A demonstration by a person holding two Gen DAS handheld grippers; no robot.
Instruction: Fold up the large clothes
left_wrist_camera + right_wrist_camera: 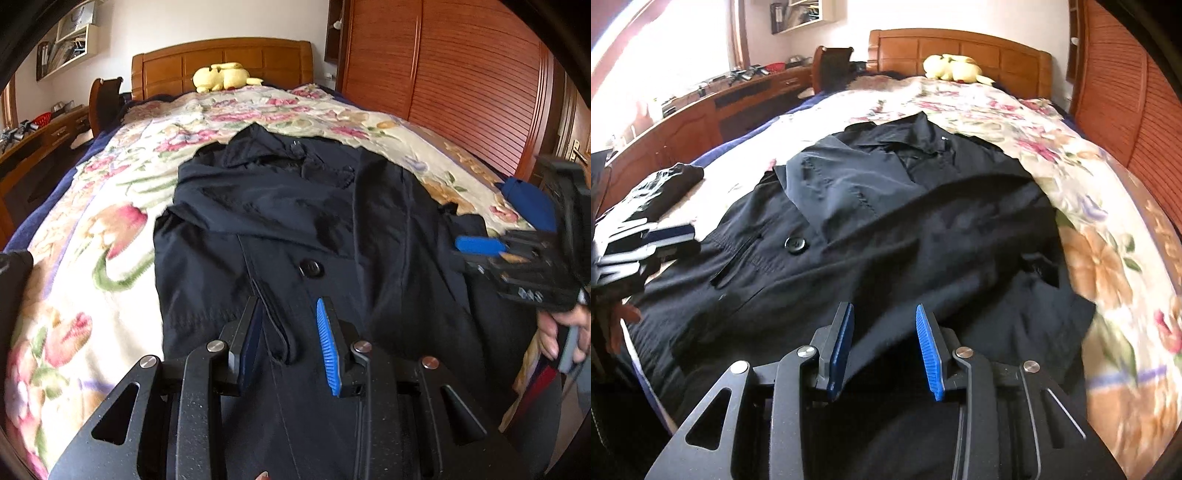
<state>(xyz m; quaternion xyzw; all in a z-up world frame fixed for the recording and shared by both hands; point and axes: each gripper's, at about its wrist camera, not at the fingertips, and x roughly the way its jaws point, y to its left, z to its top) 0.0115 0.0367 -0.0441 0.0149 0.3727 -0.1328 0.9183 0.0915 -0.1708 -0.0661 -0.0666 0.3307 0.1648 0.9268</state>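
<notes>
Hovering both tongs spread, empty: left gripper point(290, 341) and right gripper point(884, 347) over my black button-front nylon coat point(295, 221). Coat runs 6-to-12 o'clock, collar far; hem prob. nearest, left slightly closer.

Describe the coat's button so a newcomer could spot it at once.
Start at the bed with its floral cover. The dark coat lies spread on it. The button sits mid-front below the collar: round, black and glossy, the only large button visible there.
</notes>
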